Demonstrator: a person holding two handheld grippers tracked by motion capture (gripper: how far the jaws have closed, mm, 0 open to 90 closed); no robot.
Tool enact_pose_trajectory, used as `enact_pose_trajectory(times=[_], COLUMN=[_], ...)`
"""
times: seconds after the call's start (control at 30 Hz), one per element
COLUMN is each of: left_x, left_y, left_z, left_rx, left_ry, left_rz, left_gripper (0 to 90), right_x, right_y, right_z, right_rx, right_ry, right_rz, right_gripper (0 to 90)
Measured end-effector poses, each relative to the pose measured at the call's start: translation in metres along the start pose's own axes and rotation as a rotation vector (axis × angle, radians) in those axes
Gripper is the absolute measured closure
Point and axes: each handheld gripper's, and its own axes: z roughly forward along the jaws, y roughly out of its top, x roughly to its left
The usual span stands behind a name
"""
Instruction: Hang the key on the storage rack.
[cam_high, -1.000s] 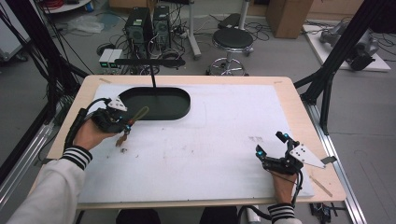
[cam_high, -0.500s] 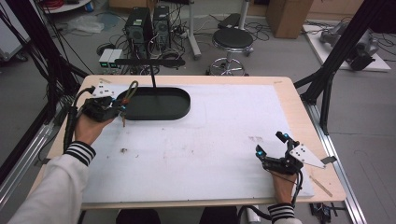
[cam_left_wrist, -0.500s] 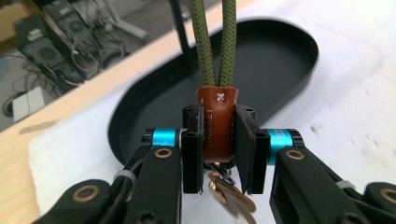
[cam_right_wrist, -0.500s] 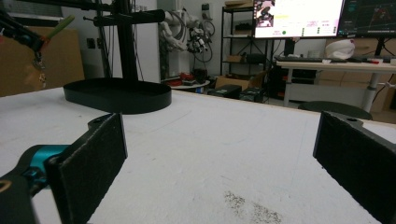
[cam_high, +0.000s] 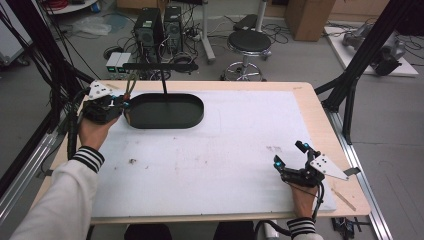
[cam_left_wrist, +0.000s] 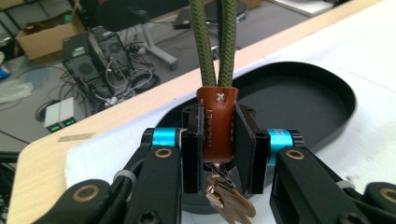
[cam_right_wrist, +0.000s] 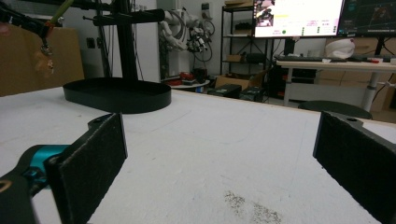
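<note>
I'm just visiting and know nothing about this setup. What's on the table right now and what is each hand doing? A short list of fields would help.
Surface: white mat on a wooden table
Stand: black oval tray with an upright post and a crossbar on top
Left gripper: shut on a keychain, at the tray's left end
Keychain: brown leather tab between the jaws, green cord loop above, metal keys hanging below
Right gripper: open, holding nothing, low over the mat near the person's side
Background: computer towers and a stool on the floor
</note>
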Motion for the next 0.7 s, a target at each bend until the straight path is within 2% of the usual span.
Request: enact_pose_trajectory(times=[0.03, 0.07, 0.1, 0.33, 0.5, 0.7], left_x=[0.004, 0.004, 0.007, 0.014, 0.018, 0.022], left_y=[-0.001, -0.001, -0.001, -0.002, 0.007, 0.007], left_z=[0.001, 0.001, 0.002, 0.009, 0.018, 0.027], left_rx=[-0.009, -0.009, -0.018, -0.017, -0.028, -0.026], left_ry=[0.013, 0.013, 0.02, 0.043, 0.057, 0.056], left_rz=[-0.024, -0.024, -0.043, -0.063, -0.07, -0.091], left_gripper=[73.7, 73.8, 73.7, 73.7, 73.7, 73.7], right_x=[0.0, 0.0, 0.0, 0.0, 0.0, 0.0], right_y=[0.0, 0.0, 0.0, 0.0, 0.0, 0.0], right_z=[0.0, 0.0, 0.0, 0.0, 0.0, 0.0], right_rx=[0.001, 0.001, 0.001, 0.002, 0.0, 0.006], right_ry=[-0.001, -0.001, 0.0, -0.001, -0.002, -0.001], right_rz=[-0.001, -0.001, 0.0, 0.003, 0.0, 0.008], right_gripper=[1.8, 1.8, 1.8, 1.8, 1.8, 1.8])
